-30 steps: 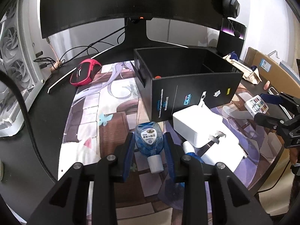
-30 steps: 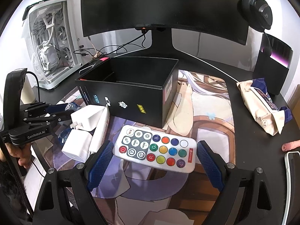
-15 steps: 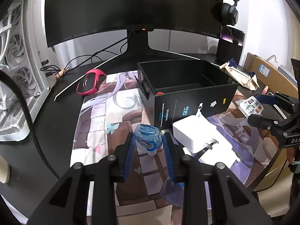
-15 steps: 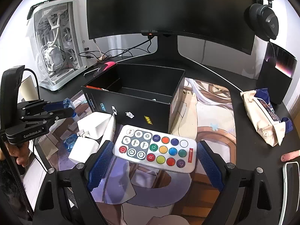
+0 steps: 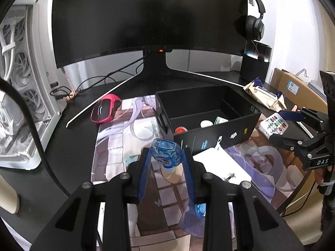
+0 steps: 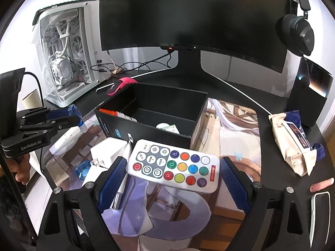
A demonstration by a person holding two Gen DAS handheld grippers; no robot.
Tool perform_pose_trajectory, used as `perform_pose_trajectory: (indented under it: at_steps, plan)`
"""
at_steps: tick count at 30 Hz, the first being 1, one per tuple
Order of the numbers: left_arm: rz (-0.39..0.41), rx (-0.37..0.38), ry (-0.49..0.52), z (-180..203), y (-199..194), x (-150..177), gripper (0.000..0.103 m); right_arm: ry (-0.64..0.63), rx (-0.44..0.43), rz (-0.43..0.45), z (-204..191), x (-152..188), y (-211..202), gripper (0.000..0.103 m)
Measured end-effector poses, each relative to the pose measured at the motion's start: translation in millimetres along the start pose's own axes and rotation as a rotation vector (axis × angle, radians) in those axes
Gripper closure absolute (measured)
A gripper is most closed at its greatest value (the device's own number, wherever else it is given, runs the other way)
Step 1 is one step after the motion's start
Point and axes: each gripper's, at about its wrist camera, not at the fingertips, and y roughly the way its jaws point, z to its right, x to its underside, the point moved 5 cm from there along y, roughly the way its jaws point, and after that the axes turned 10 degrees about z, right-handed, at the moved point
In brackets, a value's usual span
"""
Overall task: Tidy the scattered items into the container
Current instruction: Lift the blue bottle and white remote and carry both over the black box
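Both loads lifting clear of the tabletop (image 5: 79,146)
Left tongs (image 5: 166,165) gripping blue bottle (image 5: 166,153), right tongs (image 6: 173,179) clamping remote (image 6: 173,166) wide; both rising toward black box (image 5: 217,133).

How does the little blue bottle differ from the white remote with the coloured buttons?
The blue bottle is translucent and rounded; the remote is opaque, flat and rectangular. The bottle is pinched narrowly by the left gripper, while the remote spans the right gripper set wide. Both are held up above the desk mat.
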Motion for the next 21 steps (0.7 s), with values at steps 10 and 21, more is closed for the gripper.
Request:
perform_pose_trajectory:
  at_steps: [10, 21]
  plan:
    - [0.032, 0.019, 0.027, 7, -1, -27, 0.074, -0.002, -0.015, 0.029, 1, -22, 5, 0.012]
    - [0.059, 0.073, 0.045, 19, 17, -60, 0.074, 0.028, -0.021, 0.047, 10, -41, 25, 0.012]
